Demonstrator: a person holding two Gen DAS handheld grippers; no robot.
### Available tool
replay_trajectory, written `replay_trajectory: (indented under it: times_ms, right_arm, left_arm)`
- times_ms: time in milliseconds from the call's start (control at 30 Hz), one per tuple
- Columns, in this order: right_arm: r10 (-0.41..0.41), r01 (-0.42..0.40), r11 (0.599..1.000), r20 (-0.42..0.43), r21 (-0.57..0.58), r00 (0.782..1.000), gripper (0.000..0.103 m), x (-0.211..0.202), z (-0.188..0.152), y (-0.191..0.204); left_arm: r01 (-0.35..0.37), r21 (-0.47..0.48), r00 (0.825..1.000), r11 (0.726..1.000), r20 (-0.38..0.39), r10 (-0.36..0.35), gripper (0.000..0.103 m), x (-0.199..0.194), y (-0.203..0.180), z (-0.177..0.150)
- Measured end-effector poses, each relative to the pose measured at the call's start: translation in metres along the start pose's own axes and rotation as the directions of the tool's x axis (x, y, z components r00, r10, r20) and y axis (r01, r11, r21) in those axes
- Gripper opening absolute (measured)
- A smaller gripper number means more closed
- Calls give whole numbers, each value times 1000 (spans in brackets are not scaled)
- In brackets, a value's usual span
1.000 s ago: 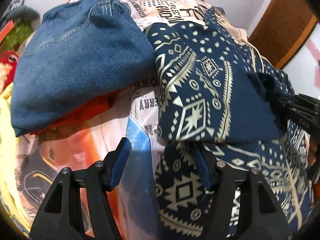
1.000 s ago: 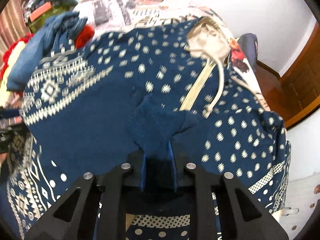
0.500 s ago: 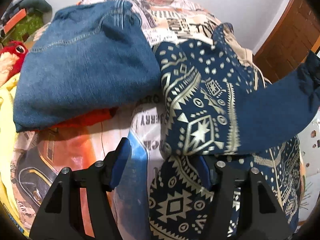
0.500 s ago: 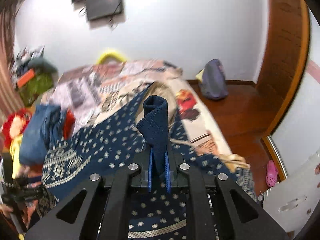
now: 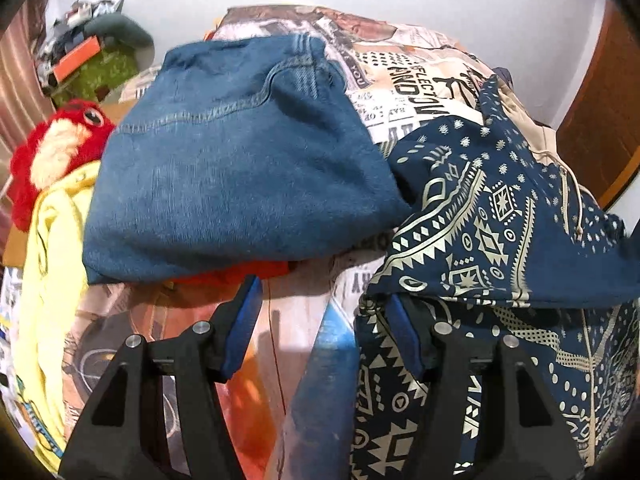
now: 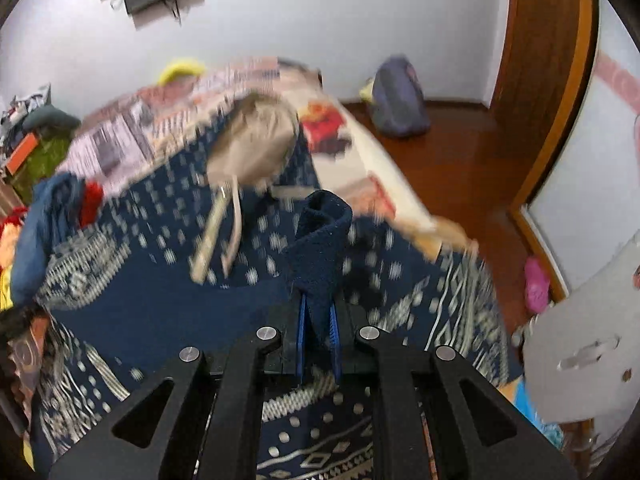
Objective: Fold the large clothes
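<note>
Right gripper [image 6: 318,320] pinches the navy patterned hoodie's cuff [image 6: 322,240].

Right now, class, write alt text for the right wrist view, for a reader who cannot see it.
The right tongs are shut on a dark blue ribbed cuff of a navy hooded sweater with cream patterns, lifted above a bed with a printed cover. The sweater is motion-blurred; behind are a white wall and wooden floor.

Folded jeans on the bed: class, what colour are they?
The folded jeans are mid-blue denim, clearest in the left wrist view.
</note>
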State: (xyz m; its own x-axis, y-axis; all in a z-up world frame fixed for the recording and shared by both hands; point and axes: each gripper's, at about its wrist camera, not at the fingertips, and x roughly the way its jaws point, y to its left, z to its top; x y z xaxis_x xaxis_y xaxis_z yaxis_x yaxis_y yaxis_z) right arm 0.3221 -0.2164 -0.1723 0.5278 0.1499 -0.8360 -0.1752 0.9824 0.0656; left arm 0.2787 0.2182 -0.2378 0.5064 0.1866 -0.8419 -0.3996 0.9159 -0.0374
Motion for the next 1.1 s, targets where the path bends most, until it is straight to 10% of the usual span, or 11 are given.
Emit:
replay_trajectory:
  times_ms: [633,933,1100]
  right_arm:
    - [-30,24,999,-231,-27,973,25,26,-49,-22]
    - [1,0,1000,-123,11,992,34,-30,-38,-32]
    - [-37,37,996,-8,76,999,61,-66,-27,-56]
  left_arm:
    - [5,200,1000,980,-12,-3,62,-34,-13,-28]
    - [70,250,988,966,119,-102,62,-98,-42,-8]
    - [131,239,968,962,178,-176,68,-118,-68,16]
